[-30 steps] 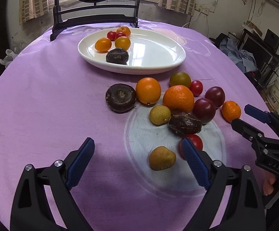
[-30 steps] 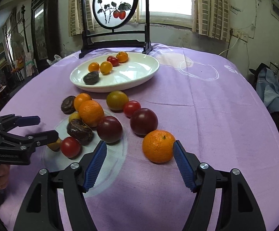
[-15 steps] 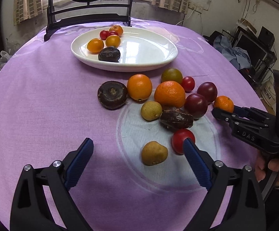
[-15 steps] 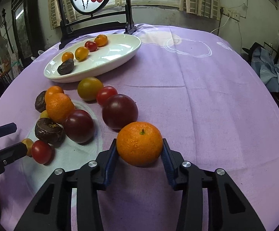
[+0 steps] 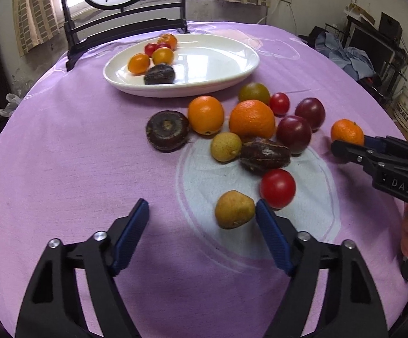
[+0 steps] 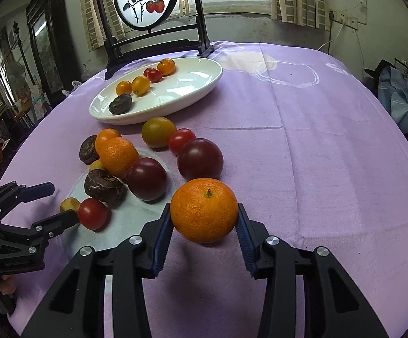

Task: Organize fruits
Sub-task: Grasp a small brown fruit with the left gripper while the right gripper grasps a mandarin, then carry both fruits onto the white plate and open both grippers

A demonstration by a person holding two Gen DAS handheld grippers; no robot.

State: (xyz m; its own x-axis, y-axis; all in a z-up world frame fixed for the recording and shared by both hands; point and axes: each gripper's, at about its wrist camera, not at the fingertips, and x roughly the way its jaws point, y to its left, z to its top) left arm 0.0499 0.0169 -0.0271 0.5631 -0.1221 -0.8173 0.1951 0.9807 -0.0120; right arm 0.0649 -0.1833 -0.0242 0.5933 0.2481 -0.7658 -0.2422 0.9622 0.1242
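Right wrist view: right hand-held gripper (image 6: 204,222) clamped on mandarin (image 6: 204,209), low over purple counter (image 6: 302,146), well short of white plate (image 6: 204,90). Round peel, narrow pads: could slip, roll off. Left hand-held gripper (image 5: 202,219) spread wide beside yellow-brown fruit (image 5: 234,209); could nudge cherry tomato (image 5: 277,188).
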